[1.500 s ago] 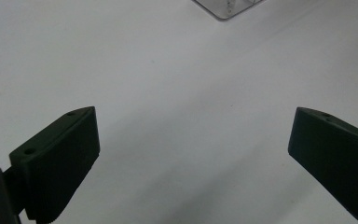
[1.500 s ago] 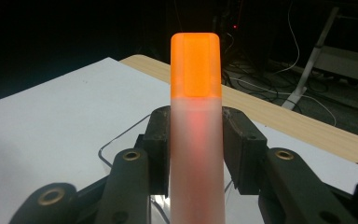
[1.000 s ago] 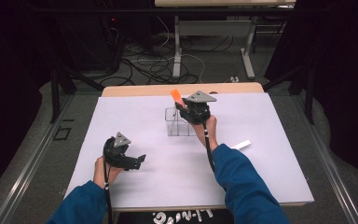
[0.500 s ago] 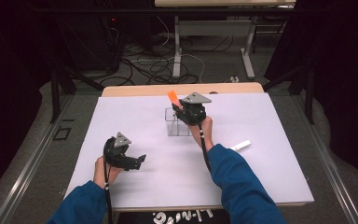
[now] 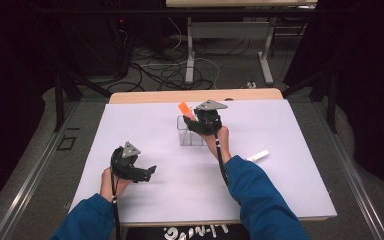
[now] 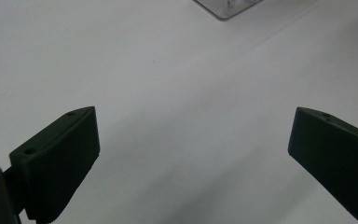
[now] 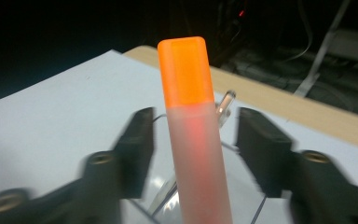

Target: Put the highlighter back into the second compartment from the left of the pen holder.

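Nearest the camera, at the tabletop's (image 5: 145,125) near edge, white lettering on dark cloth sits between the person's blue sleeves (image 5: 260,200), too cut off and upside down to read. Just beyond, on the near left, the left tongs (image 5: 151,170) lie low over the white surface in the left hand (image 5: 111,181), pointing right. In the left gripper view the jaws stand wide apart with nothing but bare white tabletop between them, and a corner of the clear holder (image 6: 228,8) shows at the far edge.

On the near right a small white stick (image 5: 258,156) lies flat on the tabletop, just beside the right sleeve, with no marking to be made out.

Farther in, around the middle, stands the clear holder (image 5: 189,136). The right tongs (image 5: 192,123) hover at its top, gripped by the right hand (image 5: 219,137). The orange marker (image 7: 193,135) stands upright in the holder, orange cap up, frosted barrel below; no brand or print shows on it. The jaws have just been opening: in the right gripper view they flank the marker with a clear gap on each side, pads off the barrel. A clear pen (image 7: 224,103) peeks out behind it.

Beyond the far edge, cables (image 5: 180,70) on the floor.
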`<state>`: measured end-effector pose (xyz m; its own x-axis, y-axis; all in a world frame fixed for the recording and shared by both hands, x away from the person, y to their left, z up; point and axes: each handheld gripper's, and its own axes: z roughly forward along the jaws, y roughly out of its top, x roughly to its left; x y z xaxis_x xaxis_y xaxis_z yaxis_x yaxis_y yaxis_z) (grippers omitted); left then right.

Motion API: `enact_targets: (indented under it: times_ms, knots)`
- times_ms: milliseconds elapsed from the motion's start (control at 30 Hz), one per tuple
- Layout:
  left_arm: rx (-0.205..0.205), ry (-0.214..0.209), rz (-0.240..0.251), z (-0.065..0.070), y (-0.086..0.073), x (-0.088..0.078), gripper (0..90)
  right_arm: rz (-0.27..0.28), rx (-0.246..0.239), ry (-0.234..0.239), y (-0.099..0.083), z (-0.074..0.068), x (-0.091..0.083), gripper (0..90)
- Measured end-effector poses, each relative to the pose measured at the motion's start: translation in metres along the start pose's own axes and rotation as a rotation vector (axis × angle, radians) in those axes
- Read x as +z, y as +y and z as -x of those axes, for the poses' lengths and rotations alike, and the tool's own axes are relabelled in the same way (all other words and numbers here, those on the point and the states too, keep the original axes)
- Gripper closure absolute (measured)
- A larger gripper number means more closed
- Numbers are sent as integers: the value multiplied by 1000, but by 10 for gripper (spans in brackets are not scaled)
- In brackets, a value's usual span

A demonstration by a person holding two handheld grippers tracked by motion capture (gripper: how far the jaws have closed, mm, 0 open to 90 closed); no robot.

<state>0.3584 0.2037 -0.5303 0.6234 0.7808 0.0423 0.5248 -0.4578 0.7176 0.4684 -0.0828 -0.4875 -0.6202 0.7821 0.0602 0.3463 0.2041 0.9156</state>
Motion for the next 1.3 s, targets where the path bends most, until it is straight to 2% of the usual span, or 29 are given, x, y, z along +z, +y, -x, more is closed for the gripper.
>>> enact_targets:
  times_ms: [167, 300, 333, 467, 767, 1000, 1067, 1100, 1300]
  knots:
    - [2, 2, 4, 0, 0, 1, 19, -42, -8, 21, -2, 7, -16, 291]
    - [9, 3, -1, 0, 1, 0, 19, -80, 2, 43, -5, 12, -28, 219]
    - [0, 3, 6, 0, 0, 1, 19, -80, 7, 49, -6, 13, -31, 206]
    - [7, 4, 0, 0, 0, 0, 19, -102, 20, 78, -11, 18, -46, 163]
    - [5, 6, 7, 1, 0, 0, 19, -169, -20, 126, -28, 21, -72, 144]
    - [4, 3, 0, 1, 0, 0, 19, -192, -25, 148, -45, 23, -93, 123]
    - [1, 8, 14, 2, 0, 2, 19, -191, -31, 150, -49, 23, -97, 113]
    - [4, 2, 7, 1, 0, 1, 19, -219, -36, 155, -51, 23, -101, 111]
    - [4, 2, 12, 1, 0, 1, 19, -220, -61, 188, -66, 20, -114, 86]
